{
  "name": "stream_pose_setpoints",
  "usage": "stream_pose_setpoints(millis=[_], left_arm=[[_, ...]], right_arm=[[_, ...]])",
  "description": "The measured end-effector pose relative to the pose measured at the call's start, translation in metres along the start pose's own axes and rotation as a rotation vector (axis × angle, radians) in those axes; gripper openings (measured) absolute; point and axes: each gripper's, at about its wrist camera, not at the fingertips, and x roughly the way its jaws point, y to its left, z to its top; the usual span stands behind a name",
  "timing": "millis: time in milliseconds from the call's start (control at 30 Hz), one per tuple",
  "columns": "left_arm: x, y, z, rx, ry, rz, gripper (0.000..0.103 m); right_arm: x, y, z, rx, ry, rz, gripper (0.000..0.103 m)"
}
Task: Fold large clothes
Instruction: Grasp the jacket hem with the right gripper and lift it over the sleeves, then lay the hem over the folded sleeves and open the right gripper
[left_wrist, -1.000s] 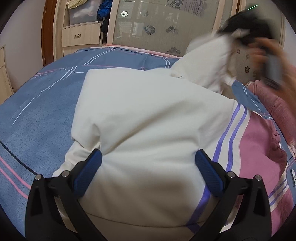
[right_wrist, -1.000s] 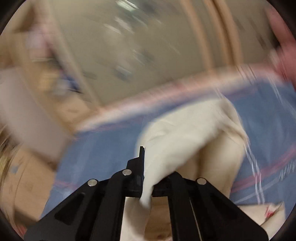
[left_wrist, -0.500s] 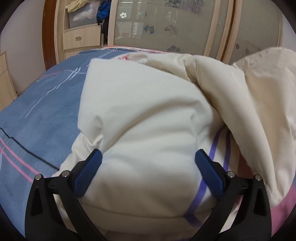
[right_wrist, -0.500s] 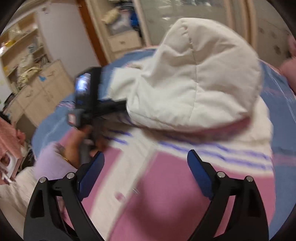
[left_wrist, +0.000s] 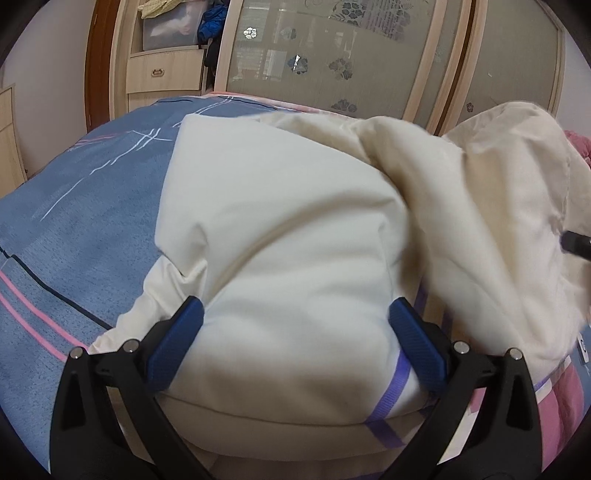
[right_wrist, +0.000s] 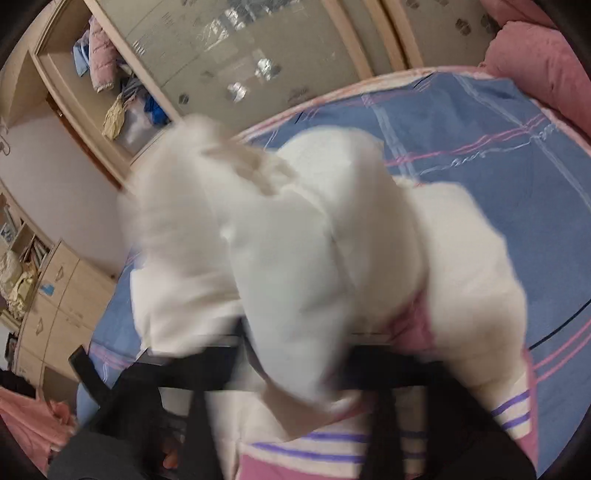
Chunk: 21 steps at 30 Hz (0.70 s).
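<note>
A large cream padded jacket (left_wrist: 280, 229) with pink panels and purple stripes lies on the blue bed cover (left_wrist: 85, 206). My left gripper (left_wrist: 295, 332) is open, its blue pads (left_wrist: 177, 343) standing either side of a puffed fold of the jacket. In the right wrist view, which is blurred, the jacket (right_wrist: 295, 258) is bunched up close to the camera and drapes over my right gripper (right_wrist: 306, 373). Its jaws are closing with cloth pinched between them, and the pads are hidden. In the left view the lifted cream flap (left_wrist: 498, 206) hangs at the right.
A wardrobe with frosted flowered doors (left_wrist: 332, 55) and an open shelf and drawer unit (left_wrist: 166, 62) stands behind the bed. A pink pillow (right_wrist: 535, 62) lies at the bed's far right. Low wooden cabinets (right_wrist: 55, 295) stand to the left.
Half a second ago my right gripper stood open over the pink panel; now jacket cloth is gathered in it and lifted. My left gripper has stayed put, open on the fold.
</note>
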Motion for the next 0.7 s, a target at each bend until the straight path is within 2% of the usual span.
stream_pose_setpoints(millis=[100, 167, 233, 300, 367, 400, 433, 500, 567, 600, 667, 700], left_arm=[[0.002, 0.006, 0.004, -0.011, 0.000, -0.013, 0.101], [0.001, 0.006, 0.004, -0.014, -0.001, -0.018, 0.101], [0.000, 0.006, 0.004, -0.015, -0.001, -0.018, 0.101], [0.000, 0.005, 0.003, -0.011, -0.001, -0.015, 0.101], [-0.001, 0.004, 0.002, -0.006, 0.001, -0.012, 0.101], [0.000, 0.004, 0.004, -0.003, 0.003, -0.009, 0.101], [0.000, 0.003, 0.004, 0.002, 0.008, -0.002, 0.101], [-0.003, -0.003, 0.008, 0.016, 0.023, 0.023, 0.101], [-0.018, -0.008, 0.017, 0.031, 0.025, 0.072, 0.101], [-0.033, -0.010, 0.021, 0.022, -0.007, 0.101, 0.101], [-0.066, -0.014, 0.028, 0.014, -0.093, 0.107, 0.101], [-0.084, -0.017, 0.032, 0.009, -0.140, 0.124, 0.101]], right_arm=[[-0.034, 0.027, -0.023, -0.043, -0.010, 0.116, 0.012], [-0.058, 0.025, -0.042, 0.014, -0.016, 0.190, 0.012], [-0.071, 0.009, -0.059, 0.080, -0.027, 0.205, 0.012], [-0.068, -0.010, -0.084, 0.117, -0.016, 0.158, 0.012], [-0.063, -0.033, -0.109, 0.105, 0.020, 0.050, 0.012], [-0.053, -0.047, -0.122, 0.141, 0.046, 0.016, 0.012], [-0.050, -0.054, -0.128, 0.164, 0.050, 0.020, 0.014], [-0.051, -0.059, -0.134, 0.172, 0.039, -0.017, 0.033], [-0.063, -0.053, -0.135, 0.109, 0.008, -0.099, 0.088], [-0.071, -0.050, -0.136, 0.056, -0.027, -0.134, 0.092], [-0.087, -0.041, -0.133, -0.016, -0.069, -0.175, 0.092], [-0.099, -0.035, -0.129, -0.036, -0.117, -0.193, 0.090]])
